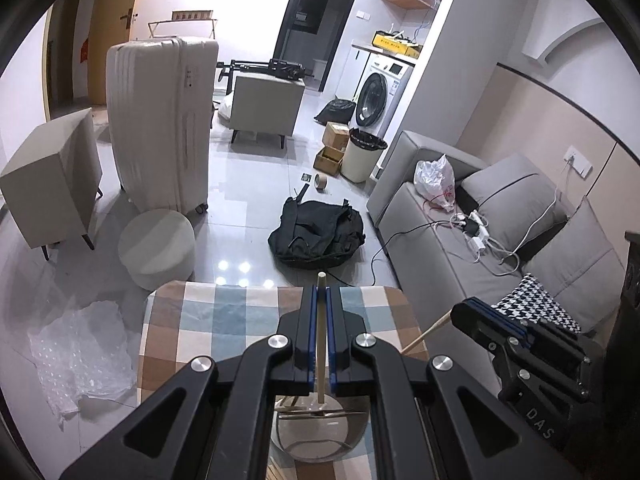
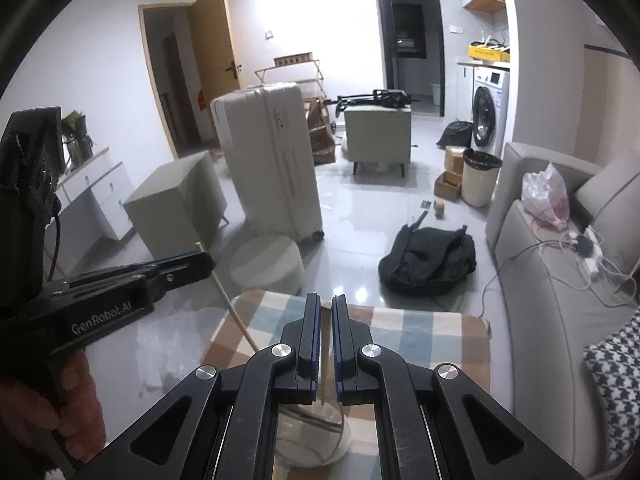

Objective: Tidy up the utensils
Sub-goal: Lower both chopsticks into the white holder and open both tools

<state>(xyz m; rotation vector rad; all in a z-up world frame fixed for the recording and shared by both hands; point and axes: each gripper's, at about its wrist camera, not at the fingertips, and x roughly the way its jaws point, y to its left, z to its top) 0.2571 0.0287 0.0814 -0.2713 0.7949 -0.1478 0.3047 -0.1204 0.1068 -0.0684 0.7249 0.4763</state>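
Chopstick, pale wood: clamped upright between the pads of the left tongs, tip rising just above them, over a glass cup on the checked bench. Second chopstick: slanted, gripped by the right tongs just beside. Both tongs clenched. Person's hand holds the left handle.

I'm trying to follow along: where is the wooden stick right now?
The wooden stick is clamped in the left gripper, above the checked tablecloth; its lower end reaches the glass container.
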